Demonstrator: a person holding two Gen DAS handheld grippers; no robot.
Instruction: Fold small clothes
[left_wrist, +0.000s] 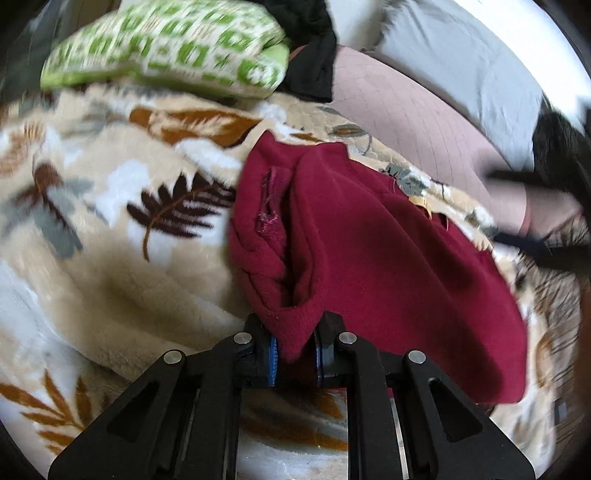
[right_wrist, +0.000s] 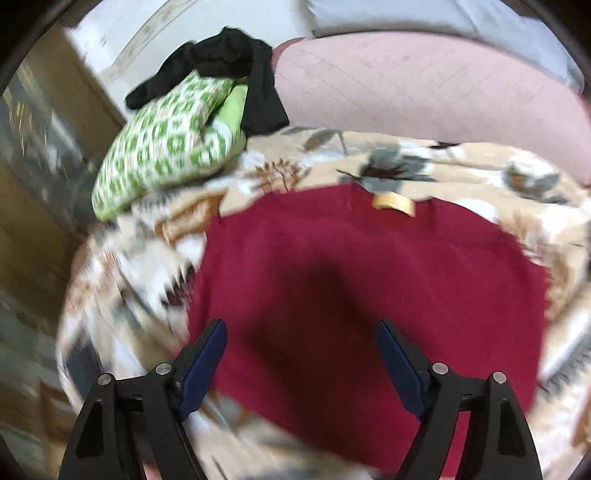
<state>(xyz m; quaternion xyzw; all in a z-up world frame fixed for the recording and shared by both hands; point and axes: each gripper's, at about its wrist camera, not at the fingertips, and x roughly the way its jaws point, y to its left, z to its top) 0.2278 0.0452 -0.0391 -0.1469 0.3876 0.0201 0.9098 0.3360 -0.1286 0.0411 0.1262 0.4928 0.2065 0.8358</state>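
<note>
A dark red fleece garment (left_wrist: 369, 236) lies on a leaf-patterned blanket (left_wrist: 110, 229). My left gripper (left_wrist: 295, 350) is shut on a bunched edge of the garment and lifts it, so the cloth drapes away to the right. In the right wrist view the same red garment (right_wrist: 369, 295) lies spread flat, with a tan label (right_wrist: 393, 203) at its far edge. My right gripper (right_wrist: 299, 354) is open and empty just above the near part of the garment. Both views are blurred.
A green-and-white patterned pillow (right_wrist: 166, 147) lies at the back left, with a black garment (right_wrist: 229, 66) draped over it. A pink sheet (right_wrist: 424, 85) and a grey pillow (left_wrist: 461, 66) lie beyond the blanket (right_wrist: 295, 166). The bed's edge falls away at the left.
</note>
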